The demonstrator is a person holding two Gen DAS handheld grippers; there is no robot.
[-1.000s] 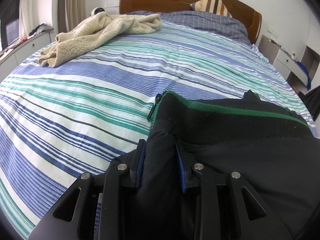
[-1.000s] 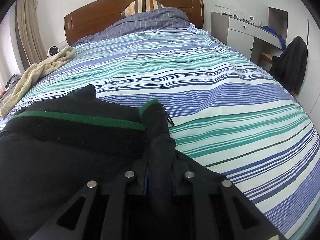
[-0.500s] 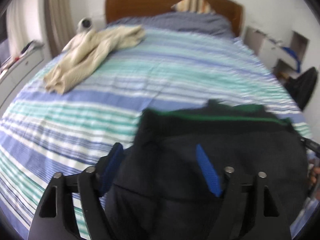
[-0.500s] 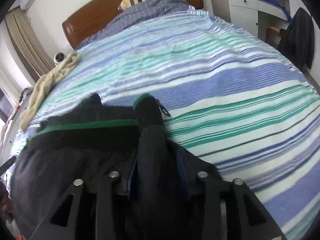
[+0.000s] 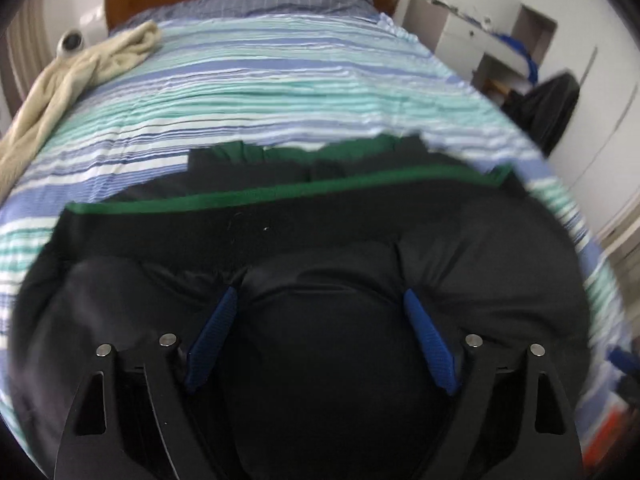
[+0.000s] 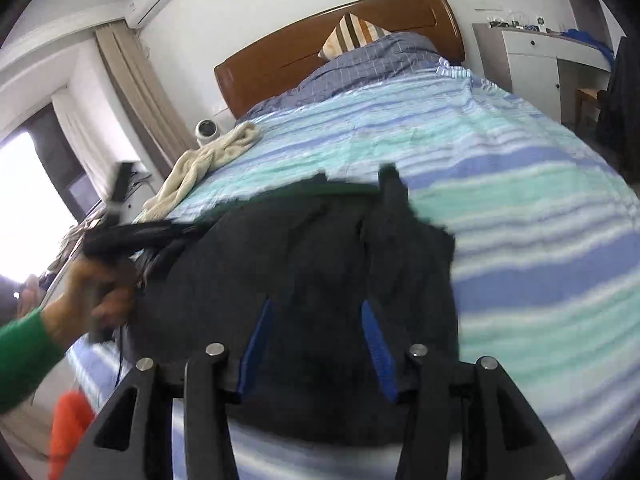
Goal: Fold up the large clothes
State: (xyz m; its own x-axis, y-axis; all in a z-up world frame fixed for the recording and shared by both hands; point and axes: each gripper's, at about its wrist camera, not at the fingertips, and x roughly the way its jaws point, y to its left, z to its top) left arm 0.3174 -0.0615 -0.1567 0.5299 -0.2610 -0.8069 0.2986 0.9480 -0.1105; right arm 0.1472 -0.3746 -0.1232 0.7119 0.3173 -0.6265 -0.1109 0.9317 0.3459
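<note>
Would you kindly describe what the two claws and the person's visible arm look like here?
Both the left claw and the right claw have angular matte-black finger frames with triangular cut-outs, silver round bolt heads and ribbed bright-blue pads. The person's left hand is bare, emerging from a green knit sleeve. No cables are visible.

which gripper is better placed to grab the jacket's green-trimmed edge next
Left, probably. The left hand-held gripper is open over the jacket, square to its green trim. The right hand-held gripper, also open, sits by the side edge.
</note>
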